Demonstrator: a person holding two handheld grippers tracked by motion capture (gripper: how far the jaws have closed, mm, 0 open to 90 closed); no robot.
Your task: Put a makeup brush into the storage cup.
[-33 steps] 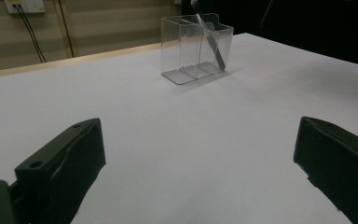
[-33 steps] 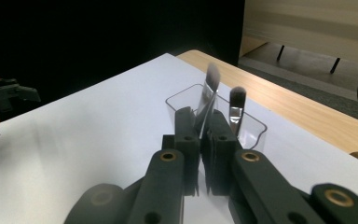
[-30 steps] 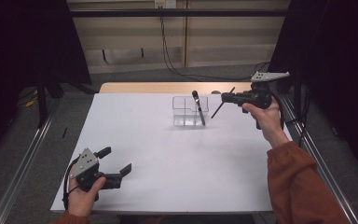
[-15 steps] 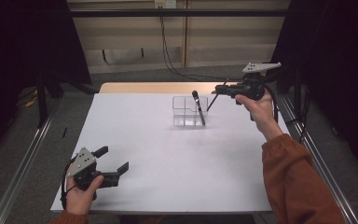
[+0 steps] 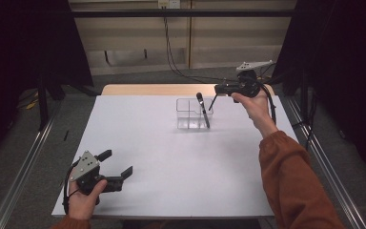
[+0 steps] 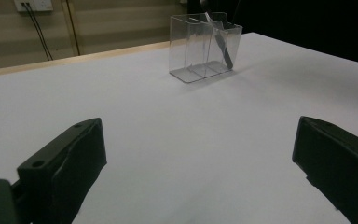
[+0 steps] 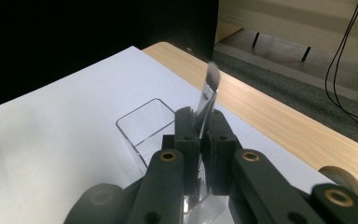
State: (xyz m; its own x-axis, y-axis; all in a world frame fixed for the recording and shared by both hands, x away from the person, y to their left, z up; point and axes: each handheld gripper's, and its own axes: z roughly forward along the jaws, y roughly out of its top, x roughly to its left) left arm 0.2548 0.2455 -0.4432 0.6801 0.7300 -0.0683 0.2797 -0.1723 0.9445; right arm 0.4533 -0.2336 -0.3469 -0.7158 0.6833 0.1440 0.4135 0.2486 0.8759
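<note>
Right claw [image 5: 218, 88] is gripping a thin stick [image 5: 212, 101] above the clear box [image 5: 189, 114], lining it up to drop in. Left claw [image 5: 116, 164] is idling, spread wide, on the worktop [image 5: 171, 162] well short of the box.

This is a lab-style recording bay. Black curtains [image 5: 28, 47] hang on both sides, a white table [image 5: 162, 181] sits between metal floor rails [image 5: 19, 176], and black cables [image 5: 171, 47] run down a plain panelled wall from a wall socket [image 5: 168, 4].

White table [image 5: 171, 181], wooden far edge [image 5: 162, 89], grey floor [image 5: 9, 157], black curtains [image 5: 24, 43], beige wall [image 5: 133, 33]
</note>
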